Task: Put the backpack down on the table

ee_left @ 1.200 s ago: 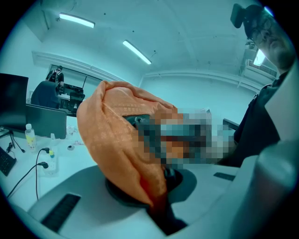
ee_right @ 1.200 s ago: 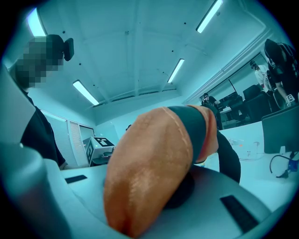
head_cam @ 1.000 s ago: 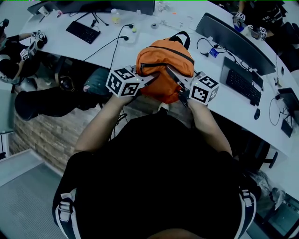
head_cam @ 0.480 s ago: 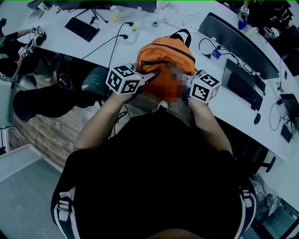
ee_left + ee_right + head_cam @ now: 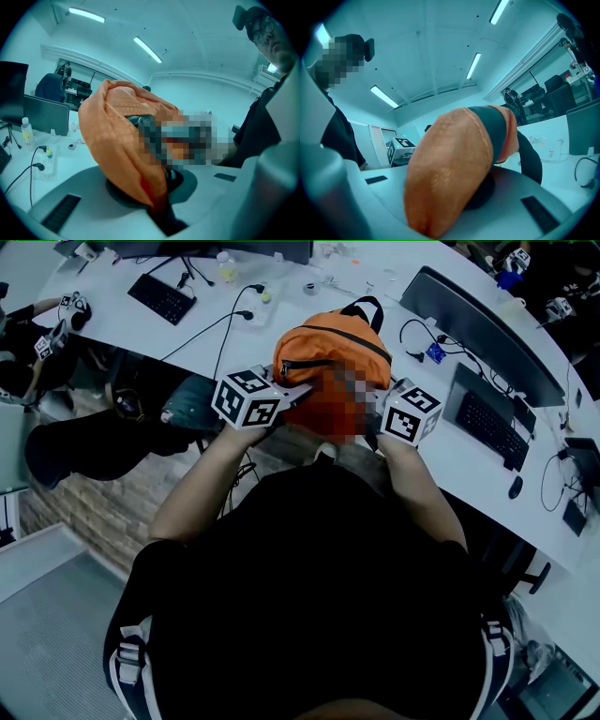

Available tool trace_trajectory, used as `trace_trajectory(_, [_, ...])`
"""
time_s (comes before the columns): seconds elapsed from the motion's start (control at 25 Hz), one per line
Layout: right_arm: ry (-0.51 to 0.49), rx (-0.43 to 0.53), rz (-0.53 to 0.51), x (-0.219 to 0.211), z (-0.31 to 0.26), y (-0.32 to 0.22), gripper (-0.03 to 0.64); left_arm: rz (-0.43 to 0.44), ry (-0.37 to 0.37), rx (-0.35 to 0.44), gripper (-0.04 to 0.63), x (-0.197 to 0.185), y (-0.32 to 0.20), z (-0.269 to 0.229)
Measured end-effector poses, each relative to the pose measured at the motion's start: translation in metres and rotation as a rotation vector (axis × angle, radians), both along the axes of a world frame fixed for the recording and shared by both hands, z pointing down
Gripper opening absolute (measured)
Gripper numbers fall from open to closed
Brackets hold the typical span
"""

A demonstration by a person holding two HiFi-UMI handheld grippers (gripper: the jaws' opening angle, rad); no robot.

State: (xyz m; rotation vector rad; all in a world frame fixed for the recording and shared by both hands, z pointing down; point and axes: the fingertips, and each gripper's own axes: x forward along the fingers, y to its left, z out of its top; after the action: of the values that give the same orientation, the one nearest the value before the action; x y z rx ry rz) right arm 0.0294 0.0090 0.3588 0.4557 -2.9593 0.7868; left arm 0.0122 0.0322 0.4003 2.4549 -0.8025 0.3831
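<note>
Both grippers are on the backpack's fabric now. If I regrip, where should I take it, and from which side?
Probably the black top handle of the backpack: it stands up as an open loop at the far end, clear of the soft orange body. Come from above, jaws across the strap.

Black keyboard (image 5: 162, 299) far left, second keyboard (image 5: 489, 420) just beside a dark monitor (image 5: 469, 324), mouse (image 5: 515, 487), bottle (image 5: 26, 131).

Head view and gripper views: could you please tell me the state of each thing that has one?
orange backpack, held from both sides at the table edge
left gripper, shut on the backpack's fabric
right gripper, shut on the backpack's fabric
</note>
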Motion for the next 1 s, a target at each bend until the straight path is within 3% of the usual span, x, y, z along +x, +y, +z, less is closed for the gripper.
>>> trace_trajectory(0.56, [-0.023, -0.020, -0.014, 0.024, 0.011, -0.026, 0.041, -0.007, -0.011, -0.015, 0.052, 0.023, -0.026, 0.010])
trace_trajectory(1.0, [-0.031, -0.054, -0.022, 0.019, 0.025, -0.038, 0.041, -0.021, -0.009, -0.040, 0.052, 0.019, -0.039, 0.025])
